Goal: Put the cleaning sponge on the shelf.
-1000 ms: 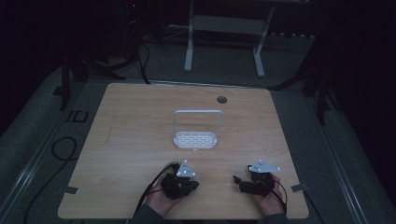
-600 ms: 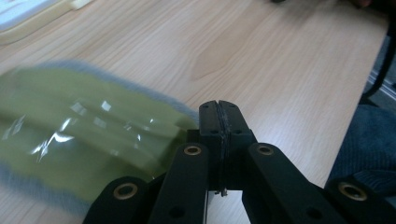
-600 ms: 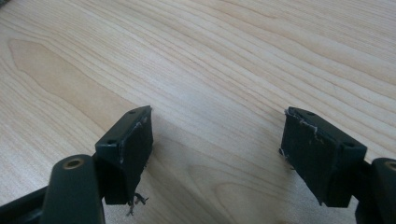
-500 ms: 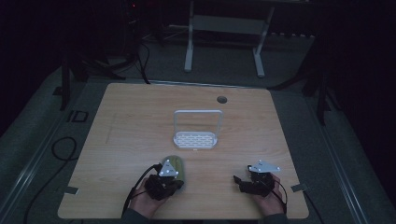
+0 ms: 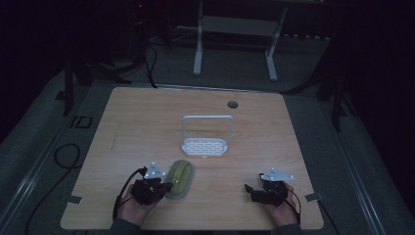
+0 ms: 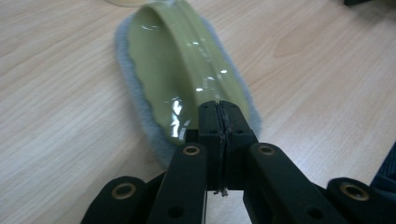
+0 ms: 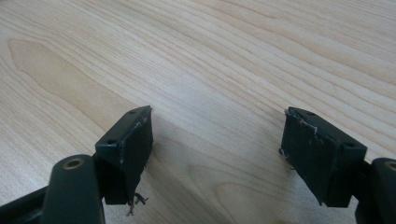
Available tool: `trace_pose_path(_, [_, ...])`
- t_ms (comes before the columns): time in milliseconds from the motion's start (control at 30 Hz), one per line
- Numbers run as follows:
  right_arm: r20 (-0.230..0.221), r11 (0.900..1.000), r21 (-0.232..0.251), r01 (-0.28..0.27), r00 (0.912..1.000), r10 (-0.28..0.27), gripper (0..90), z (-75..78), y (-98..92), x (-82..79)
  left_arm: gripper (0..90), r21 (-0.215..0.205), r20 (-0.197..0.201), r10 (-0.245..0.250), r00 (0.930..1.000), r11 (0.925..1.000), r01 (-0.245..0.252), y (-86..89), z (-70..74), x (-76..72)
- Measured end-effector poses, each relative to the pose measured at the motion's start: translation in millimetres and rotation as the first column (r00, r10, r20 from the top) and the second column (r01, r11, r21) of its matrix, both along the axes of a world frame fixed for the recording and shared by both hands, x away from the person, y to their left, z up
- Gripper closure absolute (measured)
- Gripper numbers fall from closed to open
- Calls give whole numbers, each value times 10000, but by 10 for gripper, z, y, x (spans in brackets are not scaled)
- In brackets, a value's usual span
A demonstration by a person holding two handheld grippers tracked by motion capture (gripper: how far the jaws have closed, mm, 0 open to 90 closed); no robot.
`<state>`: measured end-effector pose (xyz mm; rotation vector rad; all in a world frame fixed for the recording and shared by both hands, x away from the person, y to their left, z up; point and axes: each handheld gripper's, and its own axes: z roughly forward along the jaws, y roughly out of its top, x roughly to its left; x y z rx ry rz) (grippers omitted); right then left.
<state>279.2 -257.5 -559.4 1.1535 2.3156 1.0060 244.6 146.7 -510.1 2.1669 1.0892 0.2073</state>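
The left gripper [image 5: 164, 186], low on the table [image 5: 147, 117] at about seven o'clock and pointing toward three, has its jaws pressed together with nothing between them, tips touching the near end of the green brush [image 6: 182, 60], which lies flat on its grey pad just beside it; the right gripper [image 5: 250, 188], at five o'clock, rests with jaws spread over bare wood; at the centre, toward twelve of the brush, the white rack [image 5: 205, 145] stands upright
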Motion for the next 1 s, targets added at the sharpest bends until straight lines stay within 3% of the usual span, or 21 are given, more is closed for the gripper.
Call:
trace_pose_path(133, [1, 10000, 2, 0, 10000, 0, 245, 0, 0, 0, 867, -1, 51, 154, 9999, 9999, -154, 16, 12, 28])
trace_pose_path(567, [-6, 10000, 8, 9, 10000, -9, 245, 0, 1, -1, 627, 187, 498, 297, 9983, 9994, -307, -103, 233, 181])
trace_pose_path(1000, [6, 10000, 4, 4, 10000, -4, 245, -1, 0, 0, 501, 532, 549, 378, 9978, 9978, -407, -289, 282, 358])
